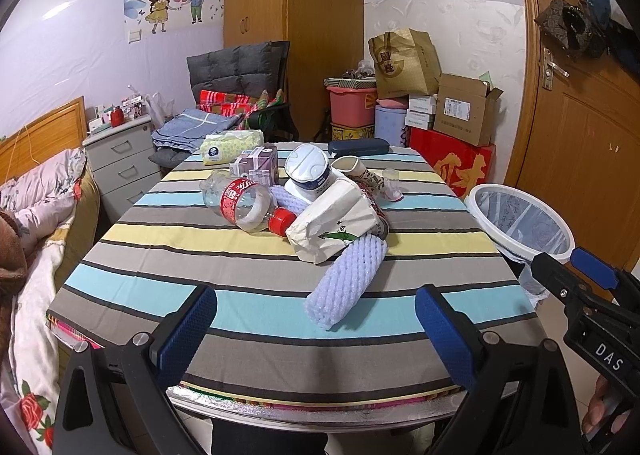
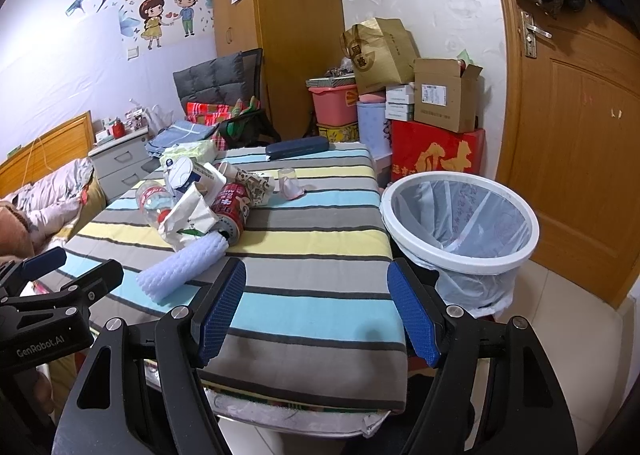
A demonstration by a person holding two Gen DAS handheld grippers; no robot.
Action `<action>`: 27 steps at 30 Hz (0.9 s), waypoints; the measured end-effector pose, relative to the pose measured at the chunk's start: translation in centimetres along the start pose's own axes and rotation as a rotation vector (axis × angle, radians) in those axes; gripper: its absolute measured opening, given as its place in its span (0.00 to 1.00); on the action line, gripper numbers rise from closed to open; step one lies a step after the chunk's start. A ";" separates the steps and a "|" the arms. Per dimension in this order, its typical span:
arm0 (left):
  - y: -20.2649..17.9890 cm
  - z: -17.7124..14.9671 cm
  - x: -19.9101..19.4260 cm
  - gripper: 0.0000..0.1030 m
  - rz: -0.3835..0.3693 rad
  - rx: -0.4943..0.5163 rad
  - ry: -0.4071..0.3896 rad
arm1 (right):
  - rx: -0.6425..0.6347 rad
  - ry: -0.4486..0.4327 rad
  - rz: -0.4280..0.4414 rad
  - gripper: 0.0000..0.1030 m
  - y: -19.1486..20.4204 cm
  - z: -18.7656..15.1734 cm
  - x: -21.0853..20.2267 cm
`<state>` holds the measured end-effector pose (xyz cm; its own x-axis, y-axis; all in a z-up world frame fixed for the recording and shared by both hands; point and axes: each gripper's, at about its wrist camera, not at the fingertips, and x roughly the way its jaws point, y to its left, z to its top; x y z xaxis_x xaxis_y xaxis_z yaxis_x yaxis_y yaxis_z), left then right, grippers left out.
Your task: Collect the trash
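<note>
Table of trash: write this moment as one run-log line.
left gripper open | right gripper open | trash pile untouched | bin empty

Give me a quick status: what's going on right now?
Both tongs open, empty: left, right. Trash pile untouched on striped table. Lined bin waiting beside table. Nothing in the way.

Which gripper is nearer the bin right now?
Right. The right gripper hangs open over the table's near edge, its right finger just short of the bin rim. The left gripper, also open, sits farther left, facing the foam sleeve.
</note>
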<state>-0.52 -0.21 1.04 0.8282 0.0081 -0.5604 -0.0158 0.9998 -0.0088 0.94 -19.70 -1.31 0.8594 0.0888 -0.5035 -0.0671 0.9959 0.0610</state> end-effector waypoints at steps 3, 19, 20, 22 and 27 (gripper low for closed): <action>0.1 0.0 0.0 0.98 0.000 -0.001 0.001 | 0.001 0.000 -0.001 0.73 0.0 0.0 0.0; -0.2 0.1 1.0 0.98 -0.009 0.013 0.015 | 0.000 0.001 -0.004 0.73 -0.1 0.0 0.1; -0.1 0.1 1.0 0.98 -0.012 0.014 0.015 | -0.001 0.001 -0.004 0.73 -0.1 0.0 0.1; -0.4 0.2 1.5 0.98 -0.025 0.030 0.020 | -0.002 -0.001 -0.004 0.73 -0.2 0.0 0.2; -1.1 0.6 4.3 0.98 -0.043 0.087 0.040 | -0.003 0.001 -0.006 0.73 -0.5 0.6 1.4</action>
<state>3.39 -1.31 -0.84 0.8038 -0.0335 -0.5939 0.0693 0.9969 0.0375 2.45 -20.06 -1.53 0.8594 0.0826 -0.5047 -0.0631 0.9965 0.0557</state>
